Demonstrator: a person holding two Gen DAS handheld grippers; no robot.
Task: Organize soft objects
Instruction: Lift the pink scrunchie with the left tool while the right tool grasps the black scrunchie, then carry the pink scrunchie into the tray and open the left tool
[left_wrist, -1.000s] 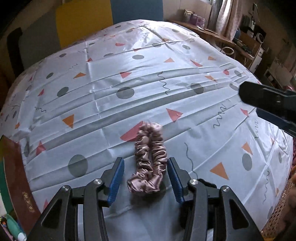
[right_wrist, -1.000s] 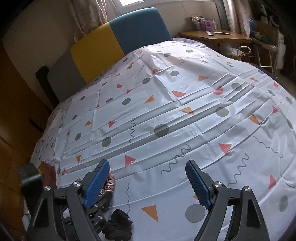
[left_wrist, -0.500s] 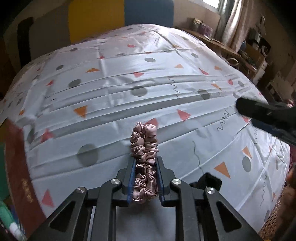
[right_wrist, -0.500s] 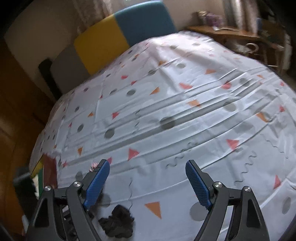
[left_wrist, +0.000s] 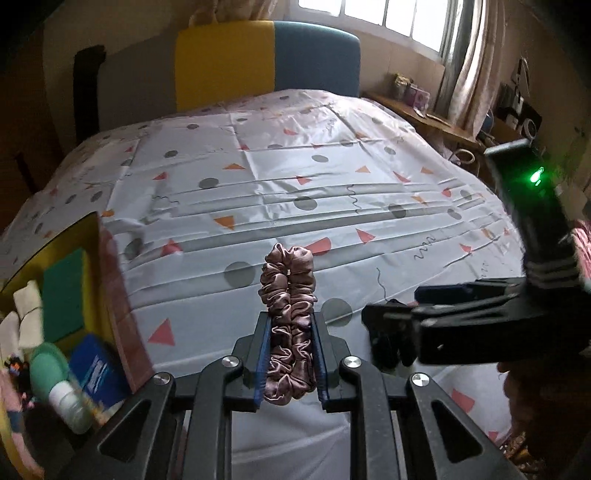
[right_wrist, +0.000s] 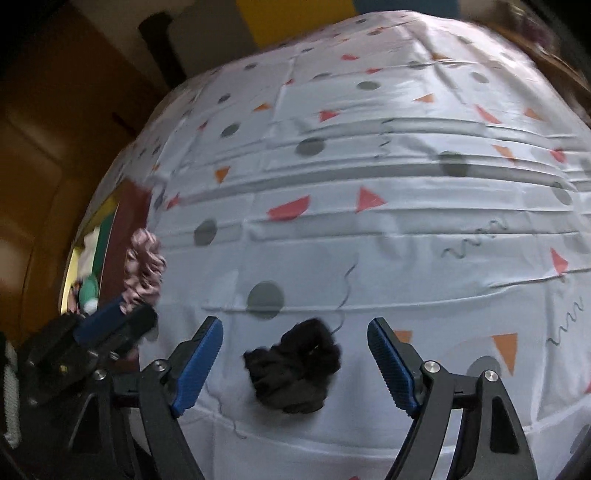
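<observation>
A pink satin scrunchie (left_wrist: 288, 291) is clamped upright between the blue pads of my left gripper (left_wrist: 290, 322), lifted off the patterned bedspread (left_wrist: 332, 177). The right wrist view shows the same scrunchie (right_wrist: 144, 266) and left gripper (right_wrist: 110, 317) at the left, near a box. A black scrunchie (right_wrist: 295, 365) lies on the bedspread (right_wrist: 406, 206) between the wide-apart fingers of my right gripper (right_wrist: 295, 326). Its jaws are closing, and the pads stand clear of the scrunchie on both sides. The right gripper (left_wrist: 443, 295) also shows side-on in the left wrist view.
A yellow-lined box (left_wrist: 118, 295) stands at the bed's left edge, holding a green pad (left_wrist: 62, 295), white rolled cloths (left_wrist: 26, 317), a blue packet (left_wrist: 96, 373) and a bottle. A yellow and blue headboard (left_wrist: 266, 62) is at the far end, and a wooden desk (left_wrist: 424, 114) at the right.
My left gripper shut on the pink scrunchie, lifted it and swung toward the box at the left. My right gripper tilted down over the black scrunchie, which now lies between its fingers.
</observation>
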